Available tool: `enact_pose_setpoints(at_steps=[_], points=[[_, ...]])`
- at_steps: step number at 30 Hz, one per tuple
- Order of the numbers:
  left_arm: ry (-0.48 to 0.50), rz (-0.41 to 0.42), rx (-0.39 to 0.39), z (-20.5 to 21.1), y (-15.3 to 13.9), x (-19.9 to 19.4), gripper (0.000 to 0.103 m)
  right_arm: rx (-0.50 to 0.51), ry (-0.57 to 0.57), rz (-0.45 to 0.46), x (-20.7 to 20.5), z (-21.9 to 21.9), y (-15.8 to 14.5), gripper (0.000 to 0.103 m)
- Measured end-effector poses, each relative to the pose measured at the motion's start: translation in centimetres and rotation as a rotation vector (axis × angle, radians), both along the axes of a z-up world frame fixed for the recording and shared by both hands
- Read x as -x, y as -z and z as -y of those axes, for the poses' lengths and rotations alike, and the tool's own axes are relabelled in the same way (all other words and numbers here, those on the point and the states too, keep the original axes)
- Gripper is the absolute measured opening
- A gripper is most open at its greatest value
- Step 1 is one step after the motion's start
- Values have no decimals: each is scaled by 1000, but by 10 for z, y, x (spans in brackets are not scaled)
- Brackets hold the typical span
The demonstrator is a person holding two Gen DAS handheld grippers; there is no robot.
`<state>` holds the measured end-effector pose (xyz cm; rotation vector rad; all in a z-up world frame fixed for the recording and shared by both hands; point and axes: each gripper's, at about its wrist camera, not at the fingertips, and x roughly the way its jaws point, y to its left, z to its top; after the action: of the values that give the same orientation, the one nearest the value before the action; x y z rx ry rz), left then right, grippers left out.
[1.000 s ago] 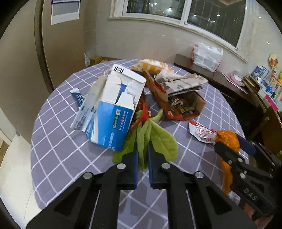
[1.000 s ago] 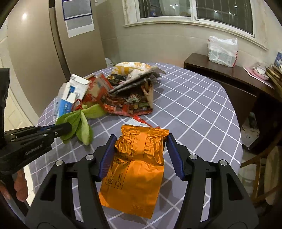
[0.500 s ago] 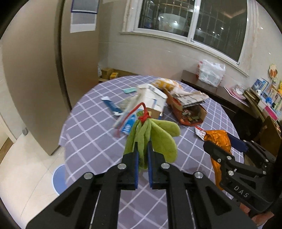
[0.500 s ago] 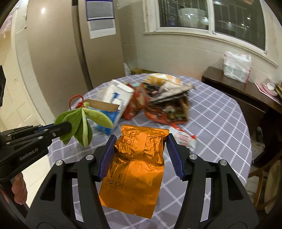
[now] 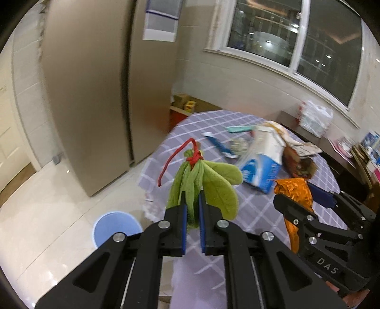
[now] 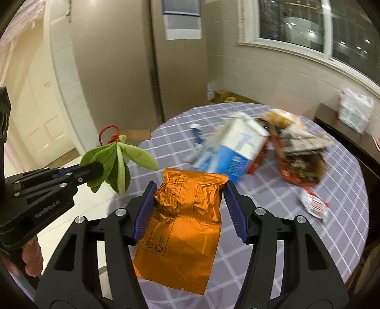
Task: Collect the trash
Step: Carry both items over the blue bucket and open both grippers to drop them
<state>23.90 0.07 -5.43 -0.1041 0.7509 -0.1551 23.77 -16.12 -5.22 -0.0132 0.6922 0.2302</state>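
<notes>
Blue bucket [image 5: 115,227] on the floor, contents apparently hidden.

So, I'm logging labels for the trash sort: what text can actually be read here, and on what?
"DAS": black right gripper body.
"GenRobot.AI", faint: black left gripper body.
Crinkled orange foil bag: printed symbols and characters, too small to read.
Blue-and-white carton: print blurred.
Grey wall notice: unreadable.
</notes>
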Motion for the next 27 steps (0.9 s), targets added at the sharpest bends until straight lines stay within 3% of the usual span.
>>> enact_pose_setpoints(at_steps=[14,24,26,27], points=[[-214,-128,-1,-114,48,-11,8,53,-221,-102,-31,-129,23,58],[-298,-255,3,-176,99,-38,8,118,-281,-205,-72,-192,59,58],[-300,-275,-1,-183,107,-48,10,135,-283,-222,-81,-201,67,58],[-302,-279,-5,-185,110,-52,16,143,-285,-231,-86,-205,72,58]])
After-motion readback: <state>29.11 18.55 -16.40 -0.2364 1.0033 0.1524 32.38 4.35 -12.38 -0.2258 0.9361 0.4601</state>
